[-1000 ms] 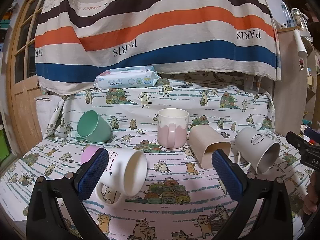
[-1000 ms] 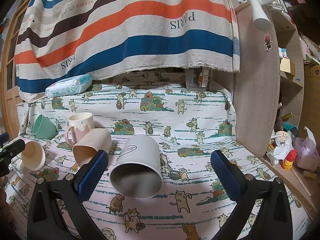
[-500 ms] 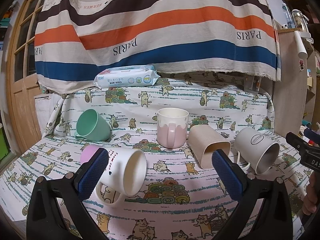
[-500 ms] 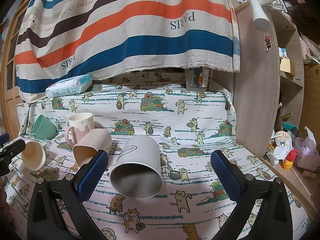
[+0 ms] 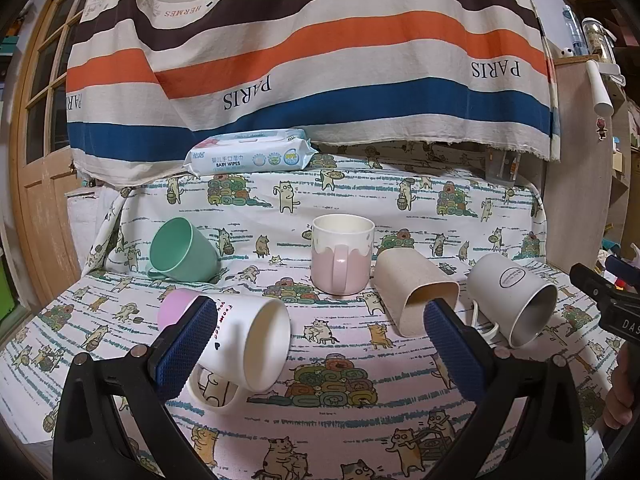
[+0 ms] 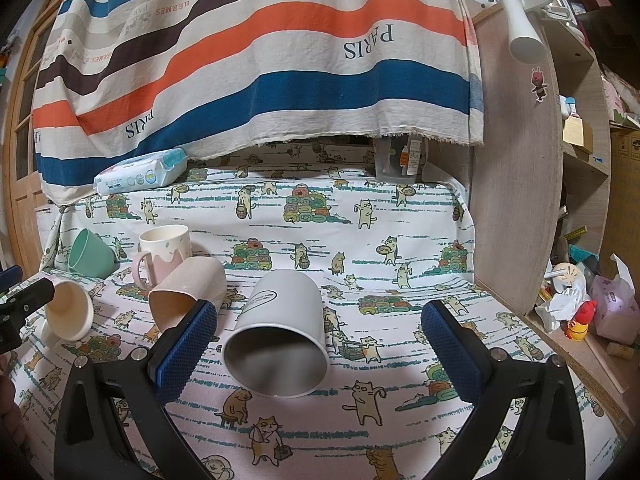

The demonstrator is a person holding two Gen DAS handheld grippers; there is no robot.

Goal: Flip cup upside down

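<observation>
Five cups sit on the cat-print cloth (image 5: 320,432) that covers the bench. Nearest the left gripper (image 5: 316,344) lies a white mug (image 5: 248,344) with a pink base, on its side, handle down on the cloth and mouth turned toward the camera; the left gripper's jaws stand wide, blue pads on either side of the view, holding nothing, with the left pad overlapping the mug in the picture, though contact cannot be told. Behind it a mint green cup (image 5: 182,256) lies tipped with its mouth up and to the left, and a pink-and-cream mug (image 5: 342,260) stands upright in the middle. Just right of that a beige cup (image 5: 416,296) lies on its side, and beside it a grey-white cup (image 6: 280,332) with a round printed mark also lies on its side, its open mouth facing the right gripper (image 6: 318,344). That gripper's jaws are likewise spread wide and empty, the grey-white cup lying between the pads in view. A pack of baby wipes (image 5: 248,156) rests at the back under a striped cloth (image 5: 312,48).
</observation>
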